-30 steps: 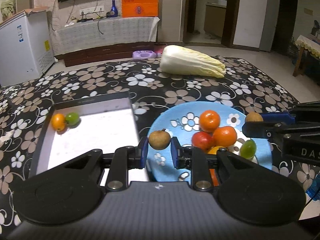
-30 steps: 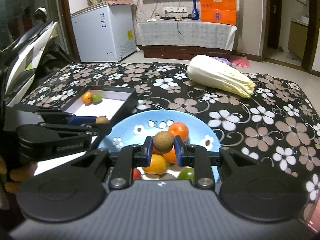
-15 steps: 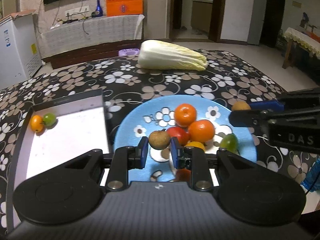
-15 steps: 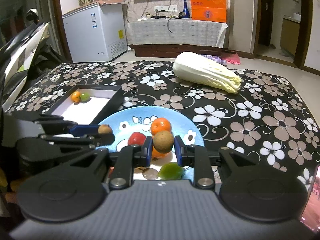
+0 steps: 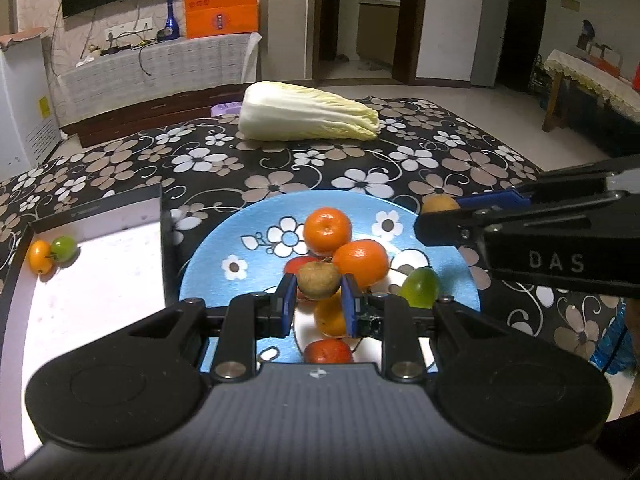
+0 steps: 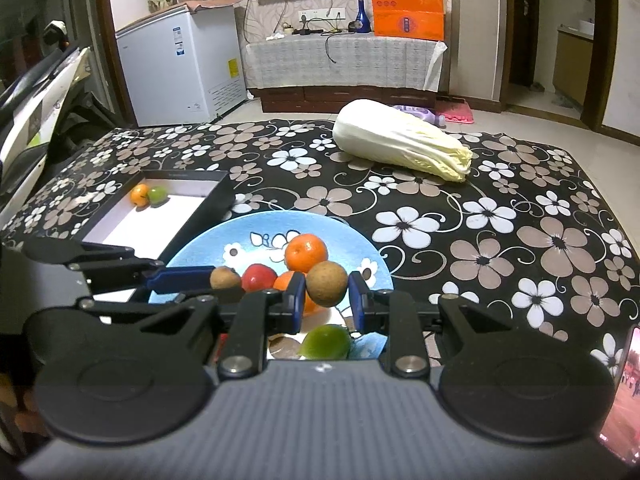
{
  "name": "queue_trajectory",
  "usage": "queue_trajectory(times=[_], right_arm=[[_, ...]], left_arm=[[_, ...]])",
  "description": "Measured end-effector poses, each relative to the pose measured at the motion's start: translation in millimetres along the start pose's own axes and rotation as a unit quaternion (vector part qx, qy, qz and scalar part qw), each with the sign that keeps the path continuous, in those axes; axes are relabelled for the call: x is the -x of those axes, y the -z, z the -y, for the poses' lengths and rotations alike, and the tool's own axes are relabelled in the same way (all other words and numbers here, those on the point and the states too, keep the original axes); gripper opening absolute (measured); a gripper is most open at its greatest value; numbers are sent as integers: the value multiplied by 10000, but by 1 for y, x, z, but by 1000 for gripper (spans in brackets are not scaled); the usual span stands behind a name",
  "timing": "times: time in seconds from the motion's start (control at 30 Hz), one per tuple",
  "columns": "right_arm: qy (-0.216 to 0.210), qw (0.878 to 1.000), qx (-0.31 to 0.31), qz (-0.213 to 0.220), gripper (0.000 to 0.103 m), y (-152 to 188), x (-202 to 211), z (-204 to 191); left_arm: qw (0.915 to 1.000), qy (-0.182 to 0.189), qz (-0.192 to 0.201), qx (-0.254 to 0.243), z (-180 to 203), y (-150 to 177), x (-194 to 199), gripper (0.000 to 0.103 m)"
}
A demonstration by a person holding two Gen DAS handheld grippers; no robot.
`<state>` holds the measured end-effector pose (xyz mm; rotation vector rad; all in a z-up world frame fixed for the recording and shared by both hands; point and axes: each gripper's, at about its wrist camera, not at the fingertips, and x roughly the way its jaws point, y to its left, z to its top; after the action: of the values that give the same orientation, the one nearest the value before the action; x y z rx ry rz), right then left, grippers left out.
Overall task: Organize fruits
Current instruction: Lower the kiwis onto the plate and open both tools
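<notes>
The left tongs (image 5: 319,295) squeeze a small brown fruit (image 5: 319,279) over the blue plate (image 5: 224,248). The right tongs (image 6: 325,295) squeeze another brown fruit (image 6: 327,283) above the same plate. Both fruits are lifted clear, probably to go into the black tray (image 5: 96,280) beside it.
</notes>
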<state>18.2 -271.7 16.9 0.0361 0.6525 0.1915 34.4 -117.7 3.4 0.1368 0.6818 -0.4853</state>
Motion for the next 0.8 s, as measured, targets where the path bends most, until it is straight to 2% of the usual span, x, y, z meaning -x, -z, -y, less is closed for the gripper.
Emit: queue_trajectory(times=[0.43, 0.8], right_arm=[[42, 10000, -18, -75, 26, 0, -9, 3], [3, 9997, 76, -220, 26, 1, -21, -5]], left_arm=[[9999, 131, -46, -96, 9, 2, -9, 28], [10000, -26, -30, -26, 4, 0, -9, 29]])
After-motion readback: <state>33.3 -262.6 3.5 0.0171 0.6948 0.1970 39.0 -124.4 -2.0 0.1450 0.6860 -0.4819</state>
